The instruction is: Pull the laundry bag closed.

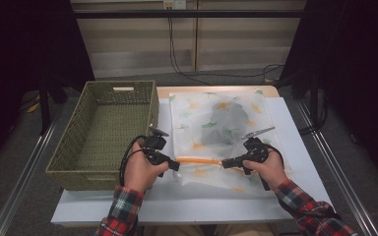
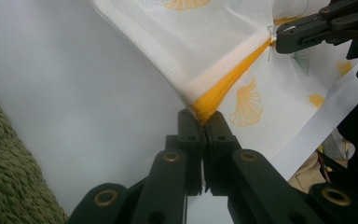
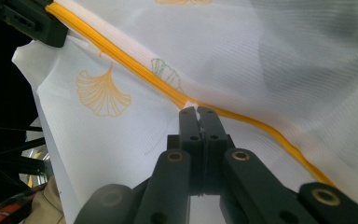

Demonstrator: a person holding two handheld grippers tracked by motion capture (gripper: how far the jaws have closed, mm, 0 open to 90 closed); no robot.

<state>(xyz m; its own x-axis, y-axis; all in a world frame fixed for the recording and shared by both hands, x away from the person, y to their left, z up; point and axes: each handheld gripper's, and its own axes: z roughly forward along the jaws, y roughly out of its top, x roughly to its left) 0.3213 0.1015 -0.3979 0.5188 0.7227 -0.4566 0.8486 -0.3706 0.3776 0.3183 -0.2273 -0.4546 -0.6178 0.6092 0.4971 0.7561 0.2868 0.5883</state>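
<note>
Both grippers are on the white mesh bag printed with orange and green ginkgo leaves [image 1: 221, 130], which lies on the white table [image 1: 187, 201] just right of the green woven basket [image 1: 103, 132]. The left gripper [image 1: 176, 164] has its jaws clamped tight on the corner of the bag's orange zipper edge [image 1: 199, 160]. The right gripper [image 1: 224, 162] has its jaws pinched shut on a small white tab along that same edge, which runs taut between the two. A dark item shows through the mesh.

White mesh laundry bag [image 1: 216, 128] with ginkgo-leaf print, orange zipper edge [image 1: 199, 160] pulled taut, dark garment inside, flat on tabletop
</note>
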